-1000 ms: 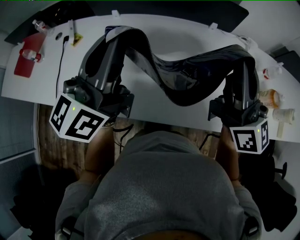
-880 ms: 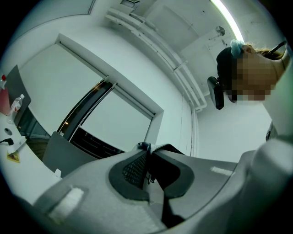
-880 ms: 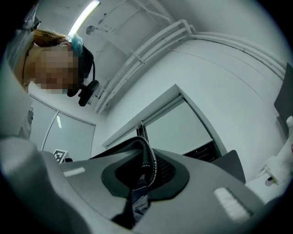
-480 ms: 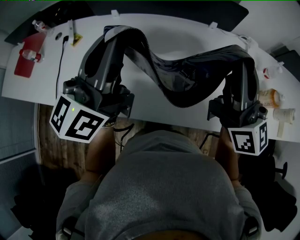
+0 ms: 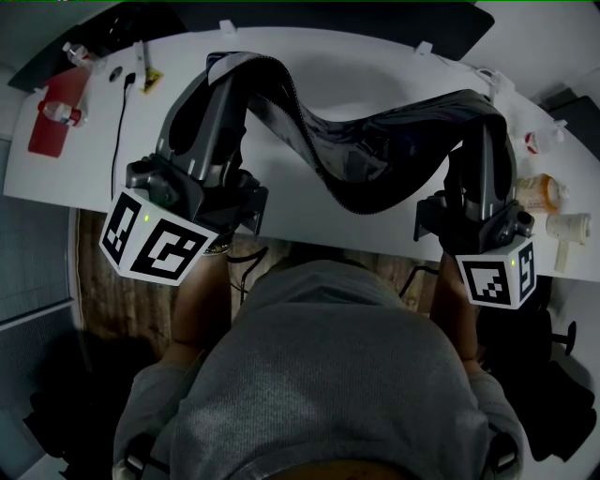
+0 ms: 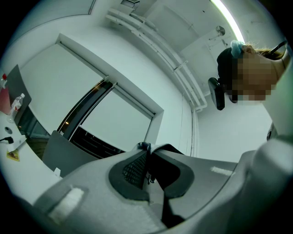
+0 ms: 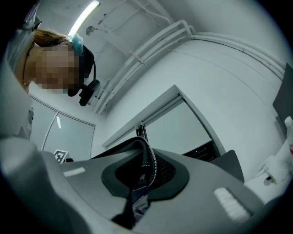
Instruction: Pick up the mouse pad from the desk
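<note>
A large black mouse pad (image 5: 356,155) hangs lifted above the white desk (image 5: 375,70), sagging in a deep curve between both grippers. My left gripper (image 5: 228,70) is shut on its left end, up at the far left of the desk. My right gripper (image 5: 485,105) is shut on its right end. In the left gripper view the pad's thin edge (image 6: 146,147) sits pinched between the dark pads of the gripper (image 6: 147,157). In the right gripper view a folded edge of the pad (image 7: 150,157) is clamped in the gripper (image 7: 145,171). Both grippers tilt slightly upward.
A red flat item with a small bottle (image 5: 54,105) lies at the desk's left end, beside a black cable (image 5: 122,117). Pill bottles (image 5: 542,192) and a white cup (image 5: 568,228) stand at the right edge. A dark panel (image 5: 328,11) runs behind the desk.
</note>
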